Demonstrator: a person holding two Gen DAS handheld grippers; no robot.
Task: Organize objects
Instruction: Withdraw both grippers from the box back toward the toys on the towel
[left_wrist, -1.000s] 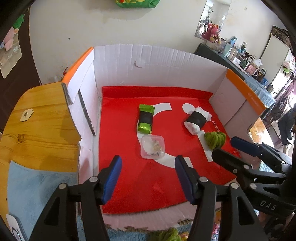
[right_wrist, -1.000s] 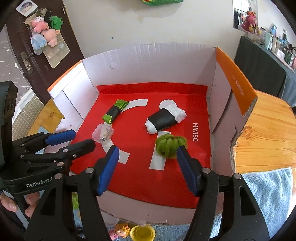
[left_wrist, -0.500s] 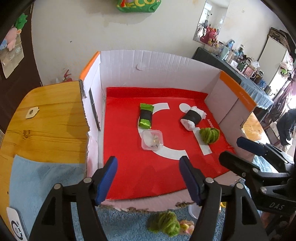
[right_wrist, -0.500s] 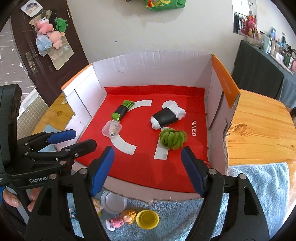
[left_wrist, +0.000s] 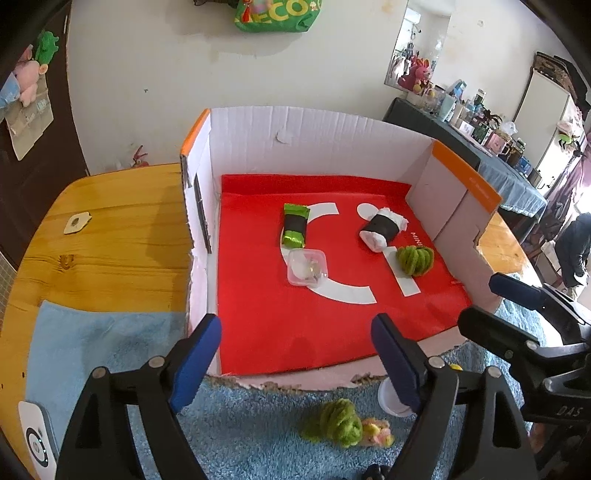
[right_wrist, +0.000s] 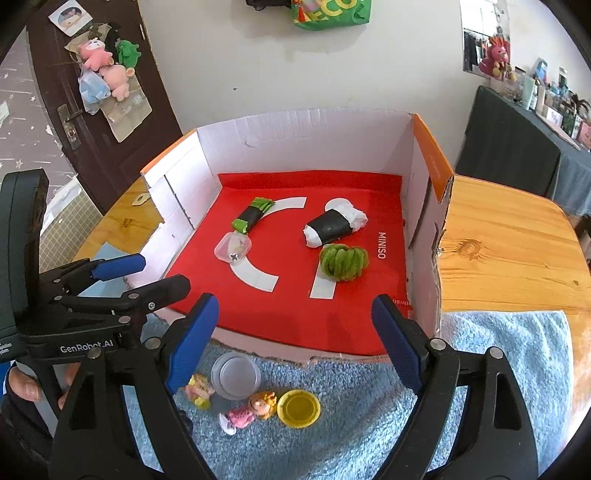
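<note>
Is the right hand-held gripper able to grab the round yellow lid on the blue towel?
Probably yes: the right hand-held gripper is open and empty, and the round yellow lid lies uncovered on the blue towel just below it.

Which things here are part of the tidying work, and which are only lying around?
Part of the job:
- cardboard box
- green yarn ball, white roll, green packet and clear plastic case, all inside it
- yellow lid, clear cup, little dolls, on the blue towel

Lying about:
- plush toys on the door
- green bag on the wall
</note>
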